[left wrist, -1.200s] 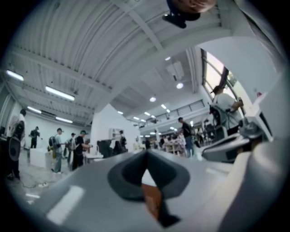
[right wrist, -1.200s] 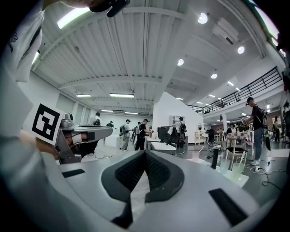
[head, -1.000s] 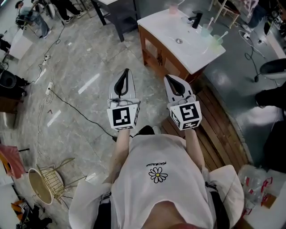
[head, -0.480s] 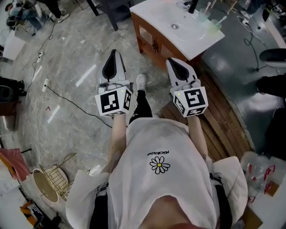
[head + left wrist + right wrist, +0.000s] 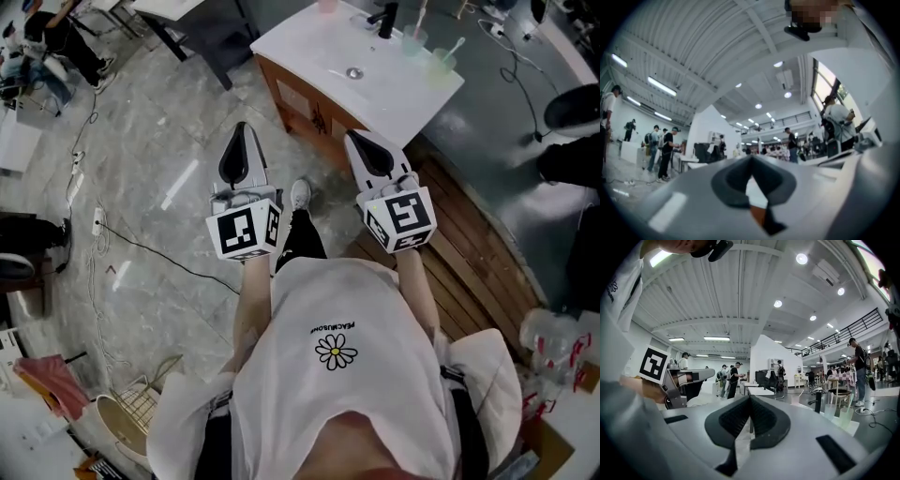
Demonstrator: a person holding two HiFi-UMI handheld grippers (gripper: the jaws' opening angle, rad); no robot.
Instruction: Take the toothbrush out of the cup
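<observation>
On the white vanity top at the far side stand two pale green cups. The nearer cup holds a toothbrush that leans to the right; the other cup also holds a brush. Both grippers hang in the air well short of the vanity, with nothing in them. My left gripper is shut over the grey floor. My right gripper is shut near the vanity's front edge. In the right gripper view the cups show small at the right, beyond the shut jaws. The left gripper view shows only its shut jaws and the hall.
A black faucet and a basin drain sit on the vanity, whose wooden cabinet stands on slatted planks. Cables trail over the marble floor at the left. A wire basket lies behind me. People stand far off.
The vanity has shifted lower and nearer in the head view as I step toward it. Both grippers stay shut and level, side by side.
</observation>
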